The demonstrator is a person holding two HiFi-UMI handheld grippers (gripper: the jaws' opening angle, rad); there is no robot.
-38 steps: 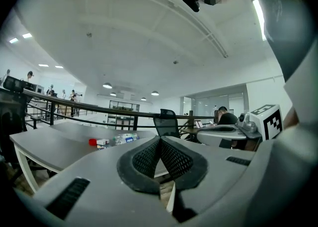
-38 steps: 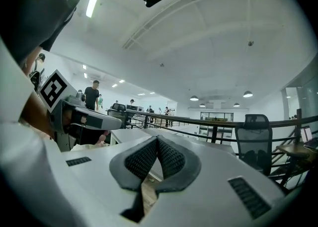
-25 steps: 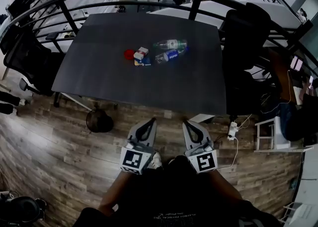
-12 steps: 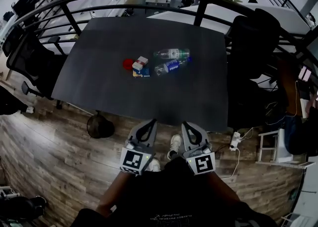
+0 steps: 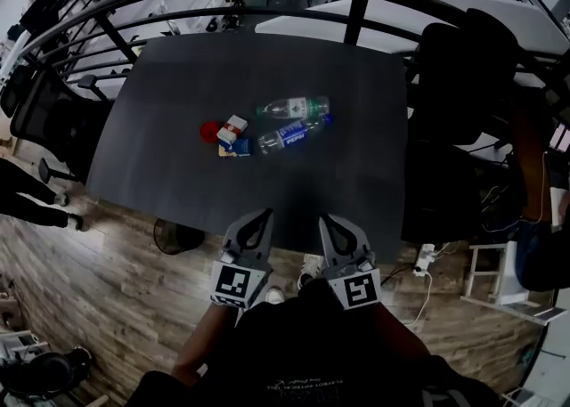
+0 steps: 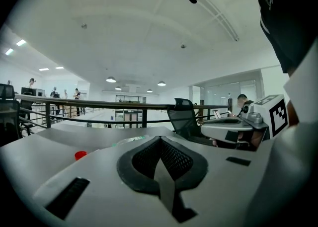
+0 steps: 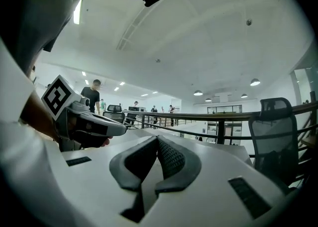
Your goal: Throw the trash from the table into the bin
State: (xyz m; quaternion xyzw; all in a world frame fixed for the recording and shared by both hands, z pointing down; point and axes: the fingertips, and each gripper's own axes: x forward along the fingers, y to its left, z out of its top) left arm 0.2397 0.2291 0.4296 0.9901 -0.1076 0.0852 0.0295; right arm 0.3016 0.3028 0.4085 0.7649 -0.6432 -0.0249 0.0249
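I'm closing in on the tabletop [image 5: 356, 76]. In head view its near edge was well ahead of my fingers a sec ago; now it sits right at the tips. Left gripper [image 5: 263, 218] & right gripper [image 5: 327, 223]: fingers pressed together w/ nothing btwn them, same as before. Trash, i.e. two bottles [image 5: 290, 134], red cap [image 5: 209, 130] & small cartons [image 5: 233, 127], lies clustered mid-tabletop, untouched, apart from me. So approach only, no pick yet; fingers must open first. Dark round thing [image 5: 174, 236] on floor by near-left corner may be the bin, can't tell.

Left tool [image 5: 261, 215], right tool [image 5: 326, 220]: jaws together
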